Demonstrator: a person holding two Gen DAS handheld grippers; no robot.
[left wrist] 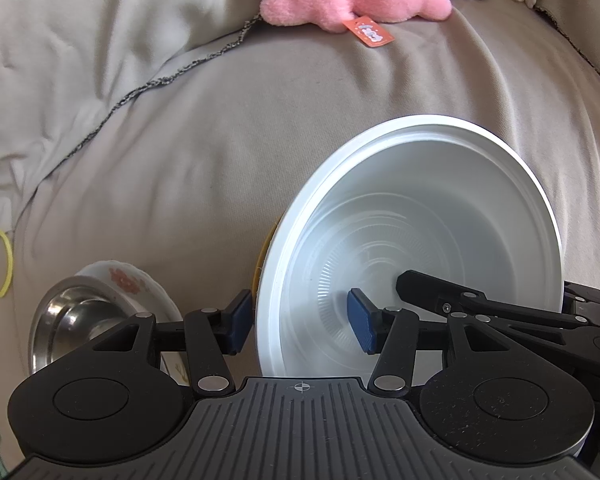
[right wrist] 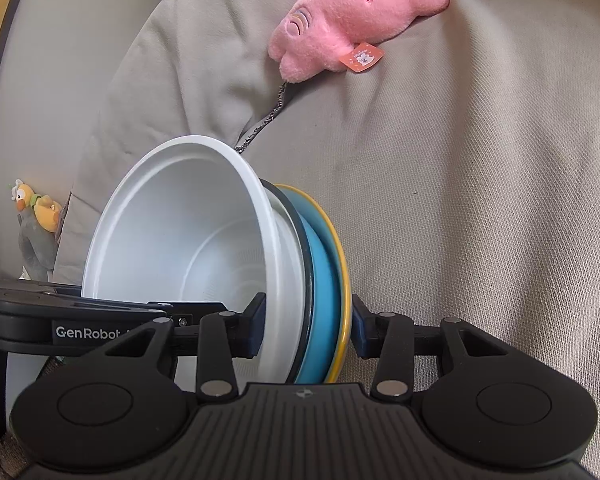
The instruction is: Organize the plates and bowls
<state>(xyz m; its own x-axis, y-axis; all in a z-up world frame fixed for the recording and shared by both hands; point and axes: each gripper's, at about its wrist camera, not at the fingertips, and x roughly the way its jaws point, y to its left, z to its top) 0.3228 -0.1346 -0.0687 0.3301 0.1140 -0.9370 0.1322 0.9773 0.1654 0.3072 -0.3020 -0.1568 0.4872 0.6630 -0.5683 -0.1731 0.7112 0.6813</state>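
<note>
— Right wrist view first: what do the jaws of the right gripper (right wrist: 308,330) have?

— They pinch a stack held on edge: a white bowl (right wrist: 188,248) facing left, then a white dish with a dark rim (right wrist: 300,248), a blue plate (right wrist: 322,280) and a yellow plate (right wrist: 342,264) nested behind it. One pad sits inside the bowl, the other against the yellow plate's back.

— And the left gripper (left wrist: 300,320)?

— Its jaws are spread, straddling the bowl's (left wrist: 420,216) rim near the bottom. The right pad is inside the bowl; the left pad is just outside the rim. Neither clearly presses, though I cannot tell whether the left pad touches.

— Anything else nearby?

— In the left wrist view, a steel bowl (left wrist: 66,316) lies at lower left, with a flowered dish (left wrist: 132,284) beside it; whether they touch, I cannot tell.

— What carries everything?

— A bed covered in a beige blanket (right wrist: 480,200), rumpled, with a dark stitched edge.

— Farther off?

— A pink plush toy (right wrist: 356,16) with an orange tag lies on the blanket, well apart from the dishes.
</note>
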